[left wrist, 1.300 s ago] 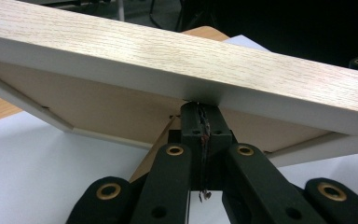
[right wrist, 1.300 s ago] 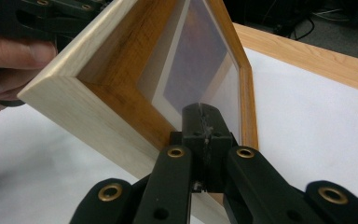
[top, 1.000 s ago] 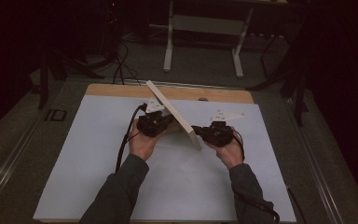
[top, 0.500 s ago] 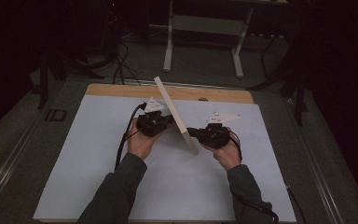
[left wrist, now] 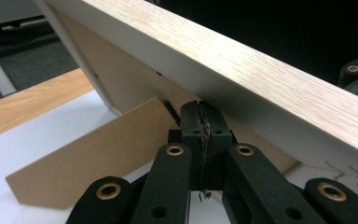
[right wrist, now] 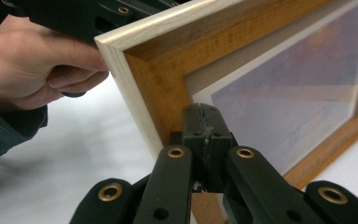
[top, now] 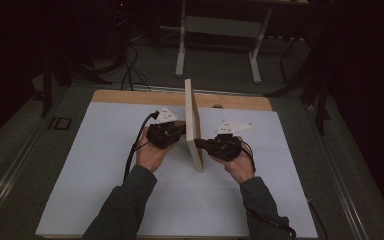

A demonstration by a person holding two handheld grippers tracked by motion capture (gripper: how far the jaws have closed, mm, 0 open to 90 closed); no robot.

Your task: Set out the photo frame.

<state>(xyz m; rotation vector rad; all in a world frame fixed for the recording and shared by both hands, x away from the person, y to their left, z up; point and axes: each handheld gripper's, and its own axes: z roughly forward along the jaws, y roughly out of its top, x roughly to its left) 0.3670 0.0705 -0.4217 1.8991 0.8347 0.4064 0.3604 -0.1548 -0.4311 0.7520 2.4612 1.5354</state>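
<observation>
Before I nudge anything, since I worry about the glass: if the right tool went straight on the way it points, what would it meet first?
The right tool, jaws shut, points at the picture frame. It would likely meet the inner wood edge beside the glass first; depth is unclear.

We wear dark grey long sleeves point(top: 130, 200), finely ribbed at the cuff. Our left gripper point(top: 166, 134) and right gripper point(top: 223, 146) are black, each topped by a pale grey three-cornered plate point(top: 232, 127) and trailing a black cable point(top: 136, 145). Their black linkage arms carry brass-ringed pivots point(left wrist: 174, 150) and small round holes.
</observation>
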